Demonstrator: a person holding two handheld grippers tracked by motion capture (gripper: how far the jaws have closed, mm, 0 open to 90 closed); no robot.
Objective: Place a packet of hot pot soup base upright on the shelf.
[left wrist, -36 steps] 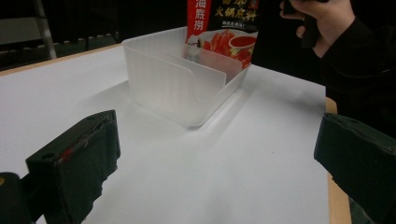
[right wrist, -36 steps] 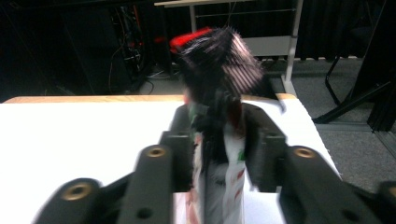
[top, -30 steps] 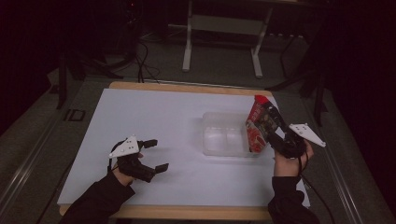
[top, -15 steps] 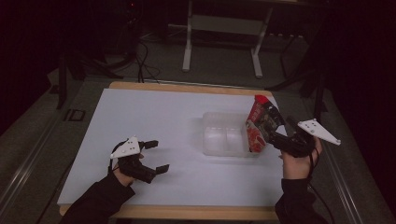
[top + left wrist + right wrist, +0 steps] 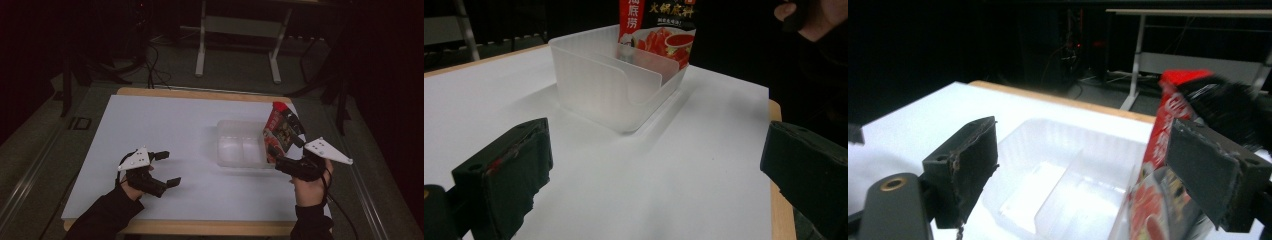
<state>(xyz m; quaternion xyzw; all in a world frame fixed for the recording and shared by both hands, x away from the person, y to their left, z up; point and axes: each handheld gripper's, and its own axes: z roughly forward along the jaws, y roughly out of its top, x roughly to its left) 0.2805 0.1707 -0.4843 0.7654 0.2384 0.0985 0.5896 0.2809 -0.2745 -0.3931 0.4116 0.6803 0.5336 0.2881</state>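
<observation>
Two grippers are at work on a white table (image 5: 165, 130). The right gripper (image 5: 281, 161) sits just beside the near right corner of a clear plastic bin (image 5: 240, 144). Its jaws are spread wide apart and they hold nothing. A red food packet (image 5: 278, 131) stands up just ahead of this gripper, leaning on the right wall of the bin. From above it is hard to tell if the packet is inside the bin or just outside it. The left gripper view makes it look like the packet (image 5: 656, 31) stands inside, at the far end. It stands tall because the bin wall props it up.

In the right gripper view, the packet (image 5: 1168, 150) is right next to one jaw, and the bin (image 5: 1068, 175) lies between and past the two jaws. A thin wall splits the bin into two parts, and both look empty.

The open jaws so near the packet make me think the right gripper has just let it go, or is about to take it. I can't say which.

The left gripper (image 5: 165, 169) rests low on the table, well apart from the bin. Its jaws are open too and grip nothing. It points toward the bin (image 5: 616, 82), which lies well ahead of it. It seems to be waiting out of the way so the right hand has room.
</observation>
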